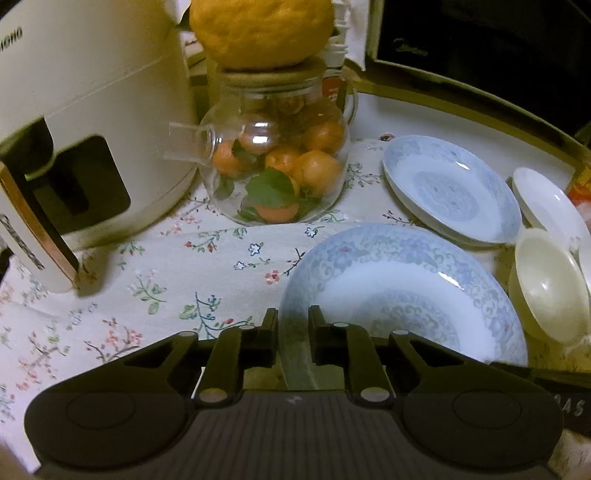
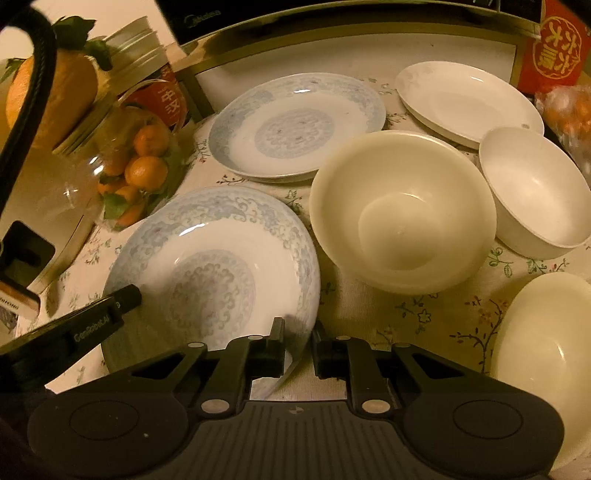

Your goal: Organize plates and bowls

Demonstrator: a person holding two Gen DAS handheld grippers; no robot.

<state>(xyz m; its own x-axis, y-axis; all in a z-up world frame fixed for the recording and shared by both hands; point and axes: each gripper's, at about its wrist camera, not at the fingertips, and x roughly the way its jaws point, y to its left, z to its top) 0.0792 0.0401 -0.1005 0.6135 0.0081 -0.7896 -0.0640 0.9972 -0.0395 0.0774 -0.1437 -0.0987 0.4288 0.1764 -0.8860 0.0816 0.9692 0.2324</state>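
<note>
A blue-patterned plate lies near me on the floral cloth, and both grippers hold it. My left gripper is shut on its left rim; in the right wrist view the left gripper reaches onto that edge. My right gripper is shut on the near right rim. Behind it lie a second blue-patterned plate and a plain white plate. A cream bowl, a white bowl and another cream bowl stand to the right.
A glass teapot full of tangerines stands just left of the plates, with a large citrus fruit on its lid. A white appliance fills the far left. A black oven and a red packet line the back.
</note>
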